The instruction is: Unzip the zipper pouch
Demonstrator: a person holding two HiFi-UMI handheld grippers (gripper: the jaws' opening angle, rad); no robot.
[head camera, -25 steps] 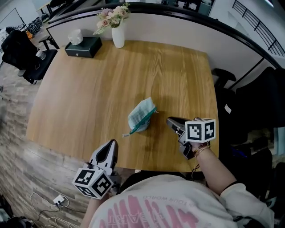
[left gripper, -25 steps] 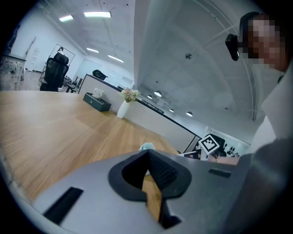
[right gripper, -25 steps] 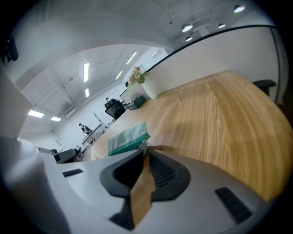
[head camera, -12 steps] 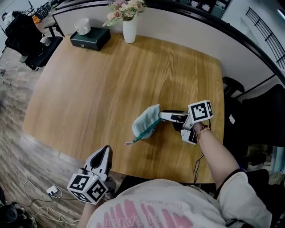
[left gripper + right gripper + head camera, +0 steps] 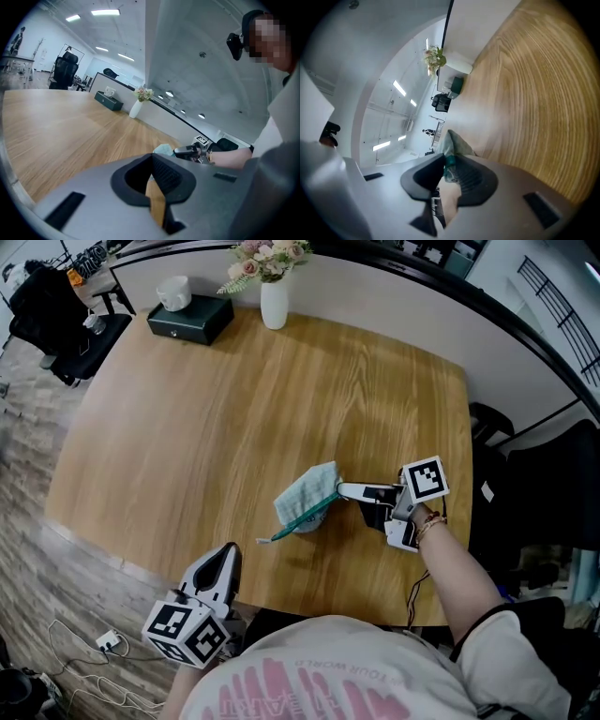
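1. Wooden desk [image 5: 187, 427] fills the head view. A white vase [image 5: 274, 304] of flowers and a dark tissue box [image 5: 190, 317] stand along its far edge. The zipper pouch [image 5: 305, 495] lies right of centre, nearer the near edge. A thin teal tail [image 5: 270, 539] trails from it toward that edge.
2. Same view: my right gripper [image 5: 342, 490] reaches in roughly level from the right edge, its tips at the pouch's right end. My left gripper [image 5: 225, 559] hangs over the near edge, well apart from the pouch.
3. Left gripper view: the jaws are pressed together with nothing between them. The pouch shows beyond them, across the desk.
4. Right gripper view: the jaws have just been closing. The teal zipper end of the pouch sits between the pads, and I read this as a clamp on that end. I cannot tell whether the pinch takes the slider or only the fabric beside it.
5. Assessment: the step in hand is anchoring one end before the pull.
   - The right hold should be firm and low on the desk.
   - The left gripper needs to come in, open and take the opposite end or the tail.
   - The pull should run along the zipper line, not upward.
   - Otherwise the light pouch is likely to lift or twist rather than unzip.
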